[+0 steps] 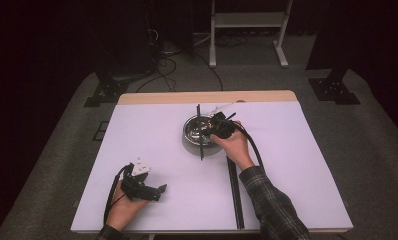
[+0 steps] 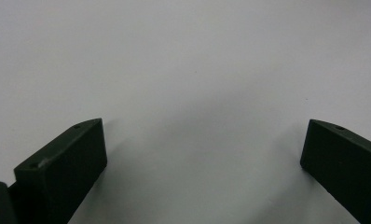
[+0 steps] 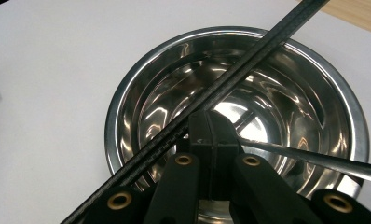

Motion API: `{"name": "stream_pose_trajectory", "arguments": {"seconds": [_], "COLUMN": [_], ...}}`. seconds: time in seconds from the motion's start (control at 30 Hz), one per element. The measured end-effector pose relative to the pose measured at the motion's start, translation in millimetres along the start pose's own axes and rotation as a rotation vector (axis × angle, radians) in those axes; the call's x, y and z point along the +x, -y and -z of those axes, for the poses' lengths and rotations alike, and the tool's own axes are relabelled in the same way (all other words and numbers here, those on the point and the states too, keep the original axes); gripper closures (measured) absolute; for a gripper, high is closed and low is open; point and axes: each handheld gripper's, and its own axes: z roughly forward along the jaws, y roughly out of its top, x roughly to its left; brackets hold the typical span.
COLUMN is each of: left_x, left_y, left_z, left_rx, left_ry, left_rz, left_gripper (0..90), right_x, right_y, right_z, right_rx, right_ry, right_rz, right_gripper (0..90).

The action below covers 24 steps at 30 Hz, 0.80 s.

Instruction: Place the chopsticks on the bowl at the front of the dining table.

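Meanwhile the right claw [image 3: 210, 135] pinches a thin metal utensil [image 3: 314, 161] over the steel bowl [image 3: 127, 93], apparently to stir, while the left claw [image 2: 202, 154] idles agape, empty.

high view above, facing fwd/down; right gripper view close, shares bowl [image 3: 239, 116].

In the right gripper view the bowl [image 3: 127, 107] rim runs off the bottom edge at 6 o'clock, behind the gripper [image 3: 210, 133]. The black rod [image 3: 249, 56] leaves the frame at 1 o'clock and 7 o'clock. Whatever the shut jaws pinch is hidden between them. In the high view the white thing [image 1: 222, 106] at the bowl's 1 o'clock is too small to tell.
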Motion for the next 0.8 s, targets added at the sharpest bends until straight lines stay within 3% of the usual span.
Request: {"name": "stream_pose_trajectory", "arguments": {"seconds": [0.33,0.8], "left_x": [0.0,0.0], "left_y": [-0.1,-0.1], "left_z": [0.1,0.2], "left_rx": [0.000,0.002], "left_ry": [0.000,0.000], "left_rz": [0.000,-0.001], "left_gripper": [0.0,0.0], "right_x": [4.8,35.2], "right_y": [5.0,34.2], "right_z": [9.2,45.3], "right_rx": [-0.020,-0.041], "right_ry": [-0.005,-0.018], "right_rz": [0.018,0.096], "right_gripper": [89.7,89.7]}}
